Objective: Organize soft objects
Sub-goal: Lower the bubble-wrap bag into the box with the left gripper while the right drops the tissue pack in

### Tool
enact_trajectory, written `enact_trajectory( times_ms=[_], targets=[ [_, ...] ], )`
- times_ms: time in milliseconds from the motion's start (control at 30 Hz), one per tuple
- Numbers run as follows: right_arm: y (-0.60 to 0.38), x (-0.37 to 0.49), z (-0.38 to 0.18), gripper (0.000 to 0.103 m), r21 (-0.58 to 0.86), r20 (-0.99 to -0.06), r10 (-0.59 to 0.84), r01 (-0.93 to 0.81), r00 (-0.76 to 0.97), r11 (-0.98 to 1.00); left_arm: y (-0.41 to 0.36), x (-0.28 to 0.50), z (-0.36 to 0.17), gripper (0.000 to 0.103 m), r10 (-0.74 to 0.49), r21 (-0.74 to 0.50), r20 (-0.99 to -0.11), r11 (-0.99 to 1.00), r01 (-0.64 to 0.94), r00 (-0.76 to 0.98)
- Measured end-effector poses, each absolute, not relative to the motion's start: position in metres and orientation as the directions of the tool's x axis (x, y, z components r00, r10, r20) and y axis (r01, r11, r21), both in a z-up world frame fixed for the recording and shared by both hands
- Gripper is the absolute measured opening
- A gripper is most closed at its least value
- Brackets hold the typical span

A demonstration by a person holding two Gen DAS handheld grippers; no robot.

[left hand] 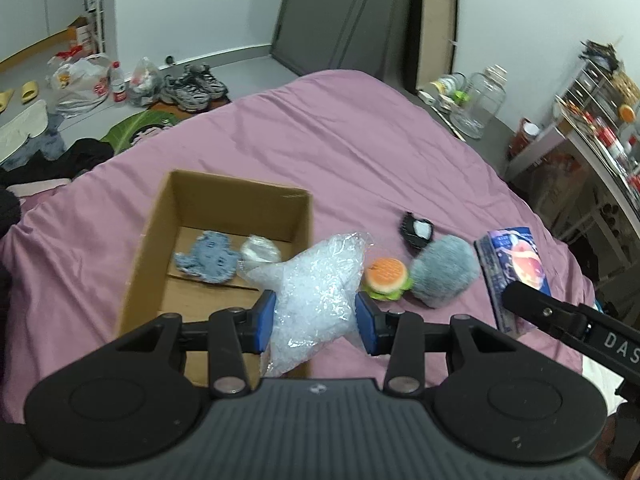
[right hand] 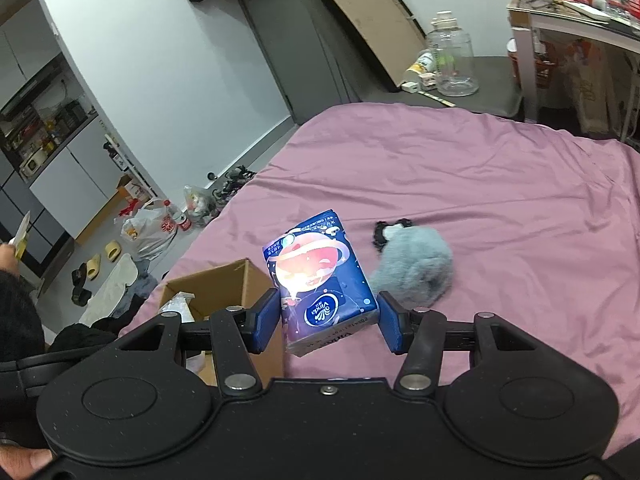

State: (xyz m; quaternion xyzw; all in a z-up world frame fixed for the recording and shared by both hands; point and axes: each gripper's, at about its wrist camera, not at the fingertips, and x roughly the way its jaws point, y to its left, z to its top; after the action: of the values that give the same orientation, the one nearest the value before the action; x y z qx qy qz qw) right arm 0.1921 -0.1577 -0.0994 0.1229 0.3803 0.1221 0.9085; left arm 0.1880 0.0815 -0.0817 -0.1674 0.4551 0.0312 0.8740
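My left gripper (left hand: 316, 318) is shut on a crinkly clear plastic bag (left hand: 316, 280), held just over the right wall of an open cardboard box (left hand: 224, 200). In the box lie a blue knitted piece (left hand: 208, 256) and a small clear wrapped bundle (left hand: 260, 250). To its right on the bed sit a burger toy (left hand: 388, 278), a grey fluffy ball (left hand: 444, 272) and a black-and-white item (left hand: 416, 230). My right gripper (right hand: 328, 322) is shut on a blue tissue pack (right hand: 320, 276), with the grey ball (right hand: 412, 268) just beyond and the box (right hand: 224, 284) to the left.
Everything rests on a bed with a purple sheet (left hand: 340, 140). A dark side table with a glass jar (left hand: 480, 100) stands at the far corner, cluttered shelves (left hand: 600, 120) at the right. Shoes, bags and clothes cover the floor (left hand: 120, 84) at the left.
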Motion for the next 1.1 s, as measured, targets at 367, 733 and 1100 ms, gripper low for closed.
enact_trajectory(
  times_ms=[367,733,1100],
  targets=[
    [-0.106,0.208,-0.107,0.051,0.319,-0.672,0.356,-0.179,0.649,0.931,0.133,0.192,-0.099,0.042,-0.072,-0.274,-0.823,0.920,-0.282,0.563],
    [-0.064,0.226,-0.121,0.051,0.338,-0.695,0.401,-0.222,0.597,0.915,0.163,0.208,-0.124,0.042,-0.055,-0.269,-0.855,0.898,-0.349,0.516],
    [-0.038,0.236,-0.136,0.051,0.354,-0.721,0.435,-0.253,0.539,0.900,0.175,0.221,-0.129,0.046,-0.049,-0.274,-0.857,0.887,-0.371,0.513]
  ],
)
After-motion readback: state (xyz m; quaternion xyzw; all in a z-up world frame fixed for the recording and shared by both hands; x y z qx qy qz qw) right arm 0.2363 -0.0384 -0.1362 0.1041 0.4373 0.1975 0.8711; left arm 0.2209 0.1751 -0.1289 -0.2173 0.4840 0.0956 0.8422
